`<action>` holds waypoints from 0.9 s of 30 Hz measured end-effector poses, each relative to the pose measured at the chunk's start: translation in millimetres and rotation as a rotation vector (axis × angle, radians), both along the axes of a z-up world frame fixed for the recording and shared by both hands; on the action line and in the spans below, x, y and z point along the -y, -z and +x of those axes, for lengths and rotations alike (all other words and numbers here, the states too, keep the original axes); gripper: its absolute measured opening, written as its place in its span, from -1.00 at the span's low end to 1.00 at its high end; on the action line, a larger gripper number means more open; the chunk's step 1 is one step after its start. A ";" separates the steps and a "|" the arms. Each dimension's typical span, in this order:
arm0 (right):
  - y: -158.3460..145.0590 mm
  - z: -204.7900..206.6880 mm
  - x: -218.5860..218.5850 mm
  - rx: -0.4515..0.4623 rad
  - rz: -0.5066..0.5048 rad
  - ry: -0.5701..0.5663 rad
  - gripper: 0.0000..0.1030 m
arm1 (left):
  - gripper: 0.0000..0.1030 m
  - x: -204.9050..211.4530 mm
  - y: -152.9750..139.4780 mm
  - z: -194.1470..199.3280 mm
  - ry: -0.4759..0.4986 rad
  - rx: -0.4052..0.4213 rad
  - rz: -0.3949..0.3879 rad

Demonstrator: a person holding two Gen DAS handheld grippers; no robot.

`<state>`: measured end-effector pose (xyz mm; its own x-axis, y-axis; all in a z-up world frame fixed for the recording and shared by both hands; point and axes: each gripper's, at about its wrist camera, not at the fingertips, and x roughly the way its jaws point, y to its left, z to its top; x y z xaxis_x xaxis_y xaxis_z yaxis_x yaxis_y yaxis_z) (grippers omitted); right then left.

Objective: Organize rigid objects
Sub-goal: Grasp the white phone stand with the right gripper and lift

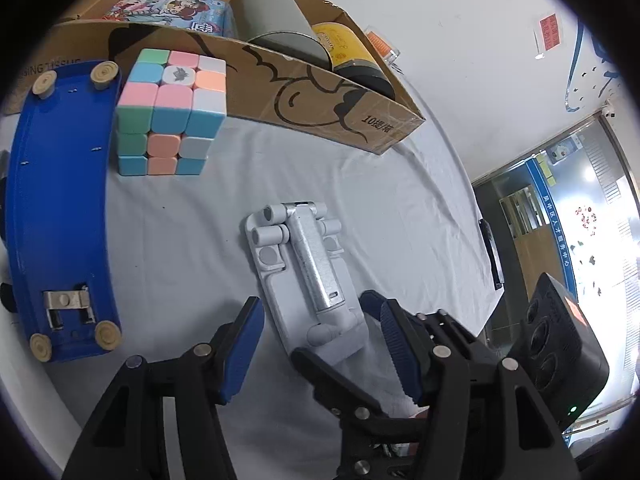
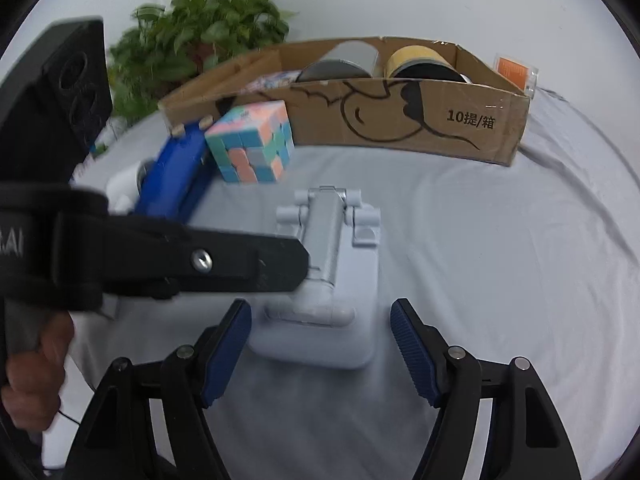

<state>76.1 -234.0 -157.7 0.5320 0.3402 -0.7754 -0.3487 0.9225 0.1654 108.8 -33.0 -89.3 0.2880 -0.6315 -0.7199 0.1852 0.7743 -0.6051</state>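
A pale grey folding phone stand lies flat on the white cloth. My left gripper is open, its blue pads either side of the stand's near end with a little cloth showing at each side. In the right wrist view one of its black fingers reaches in from the left to the stand's edge. My right gripper is open too, its pads wide of the stand's near end. A pastel puzzle cube stands in front of the cardboard box.
The box holds a grey cylinder, a yellow tin and a colourful pack. A blue oblong object with round feet lies left of the cube. A leafy plant stands behind. The table edge runs along the right.
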 end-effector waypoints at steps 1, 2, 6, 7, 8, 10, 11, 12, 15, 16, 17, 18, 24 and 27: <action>0.1 0.8 -3.0 0.005 -0.008 0.000 0.25 | 0.13 -0.2 1.5 1.2 0.003 -0.001 -0.006; 0.3 0.9 -7.5 0.013 -0.026 -0.002 0.24 | 0.13 0.1 3.0 1.9 0.006 -0.005 -0.012; 1.9 6.9 0.0 -0.061 0.083 0.036 0.07 | -0.09 -2.3 11.5 3.5 0.001 -0.034 -0.008; 2.6 10.4 4.7 -0.091 0.122 0.046 0.07 | -0.20 -4.9 12.0 2.7 -0.006 -0.031 -0.008; 3.1 13.4 8.4 -0.112 0.156 0.051 0.07 | -0.22 -9.3 12.7 2.7 -0.016 -0.035 -0.015; 3.0 15.5 7.4 -0.123 0.168 0.052 0.07 | -0.27 -14.8 13.4 3.3 -0.027 -0.037 -0.040; 3.2 15.4 3.7 -0.120 0.154 0.049 0.07 | -0.27 -16.8 13.6 3.3 -0.031 -0.037 -0.040; 2.8 14.9 0.0 -0.116 0.139 0.047 0.07 | -0.28 -17.6 13.5 2.9 -0.031 -0.034 -0.029; 1.4 13.6 -8.1 -0.111 0.119 0.051 0.07 | -0.28 -19.9 12.4 1.0 -0.037 -0.027 -0.002; 1.0 13.8 -9.2 -0.112 0.122 0.054 0.07 | -0.28 -21.9 12.4 1.1 -0.039 -0.027 -0.002; 0.1 13.6 -9.9 -0.113 0.128 0.057 0.07 | -0.28 -23.9 12.0 1.3 -0.042 -0.026 -0.003; -1.5 13.5 -10.3 -0.113 0.135 0.059 0.06 | -0.28 -26.1 10.5 1.1 -0.044 -0.023 -0.004; -36.1 11.8 -14.5 -0.040 0.162 0.060 0.06 | -0.28 -34.8 -22.4 -3.5 -0.057 0.070 -0.006; -63.9 17.1 -22.6 0.012 0.167 0.049 0.06 | -0.28 -42.6 -49.5 -2.1 -0.072 0.133 -0.010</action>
